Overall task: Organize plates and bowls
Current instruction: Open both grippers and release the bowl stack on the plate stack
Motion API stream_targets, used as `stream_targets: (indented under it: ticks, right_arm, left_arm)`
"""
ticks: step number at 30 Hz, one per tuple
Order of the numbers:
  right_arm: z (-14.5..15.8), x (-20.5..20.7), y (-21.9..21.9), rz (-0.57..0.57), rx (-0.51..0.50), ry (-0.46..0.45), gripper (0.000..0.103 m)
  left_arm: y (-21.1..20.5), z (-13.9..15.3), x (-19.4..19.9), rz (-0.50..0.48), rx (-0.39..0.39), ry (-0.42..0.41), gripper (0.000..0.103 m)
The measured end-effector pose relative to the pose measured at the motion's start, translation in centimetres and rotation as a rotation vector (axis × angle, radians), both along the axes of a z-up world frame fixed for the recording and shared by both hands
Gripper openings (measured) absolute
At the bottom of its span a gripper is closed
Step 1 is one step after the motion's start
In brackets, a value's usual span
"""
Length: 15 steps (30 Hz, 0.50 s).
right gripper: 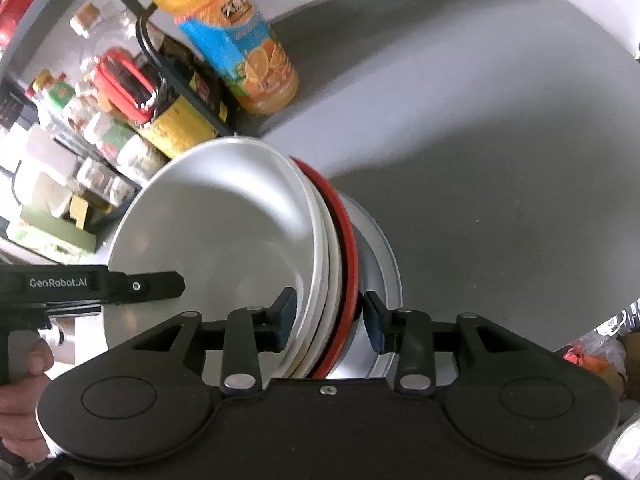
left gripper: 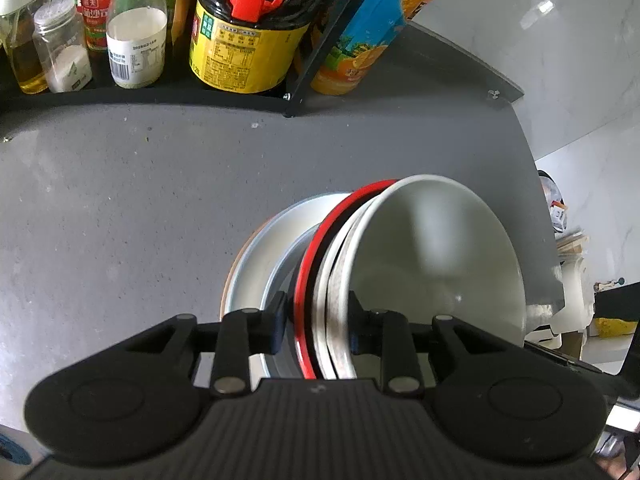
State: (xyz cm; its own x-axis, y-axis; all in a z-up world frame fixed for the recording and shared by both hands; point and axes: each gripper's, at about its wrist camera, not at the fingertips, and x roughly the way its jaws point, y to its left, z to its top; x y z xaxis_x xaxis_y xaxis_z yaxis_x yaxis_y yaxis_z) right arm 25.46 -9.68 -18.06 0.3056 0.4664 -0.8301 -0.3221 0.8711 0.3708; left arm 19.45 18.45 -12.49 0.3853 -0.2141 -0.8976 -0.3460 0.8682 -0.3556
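A nested stack of bowls is gripped at its rim from two opposite sides. In the left wrist view the stack's top white bowl [left gripper: 432,248] shows its inside, with speckled and white rims and a red-rimmed black bowl [left gripper: 310,264] under it. My left gripper [left gripper: 318,320] is shut on these rims. The right wrist view has the same white bowl [right gripper: 224,232] and red rim [right gripper: 348,240], with my right gripper [right gripper: 330,318] shut across them. Under the stack lies a white plate [left gripper: 256,264] [right gripper: 380,248] with a pale blue rim; whether they touch is unclear.
The grey table [left gripper: 120,200] spreads left and behind. A black rack [left gripper: 312,60] at the back holds a dark sauce jug [left gripper: 244,40], jars and bottles. An orange juice bottle [right gripper: 240,48] stands beside it. A hand [right gripper: 20,380] holds the left gripper's body [right gripper: 100,284].
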Motion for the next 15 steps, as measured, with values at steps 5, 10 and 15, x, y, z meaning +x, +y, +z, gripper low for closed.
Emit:
stream_targets:
  ticks: [5, 10, 15]
  right_arm:
    - [1.4, -0.5, -0.8, -0.007, -0.003, -0.069, 0.062]
    - [2.6, -1.3, -2.9, -0.034, 0.021, -0.131, 0.063]
    - [4.4, -3.0, -5.8, -0.052, 0.037, -0.213, 0.081]
  left_arm:
    - [0.2, 1.5, 0.0, 0.002, 0.005, -0.051, 0.043]
    - [-0.7, 3.1, -0.1, 0.011, 0.076, -0.086, 0.058]
    - [-2.0, 4.6, -1.5, 0.035, 0.113, -0.121, 0.079]
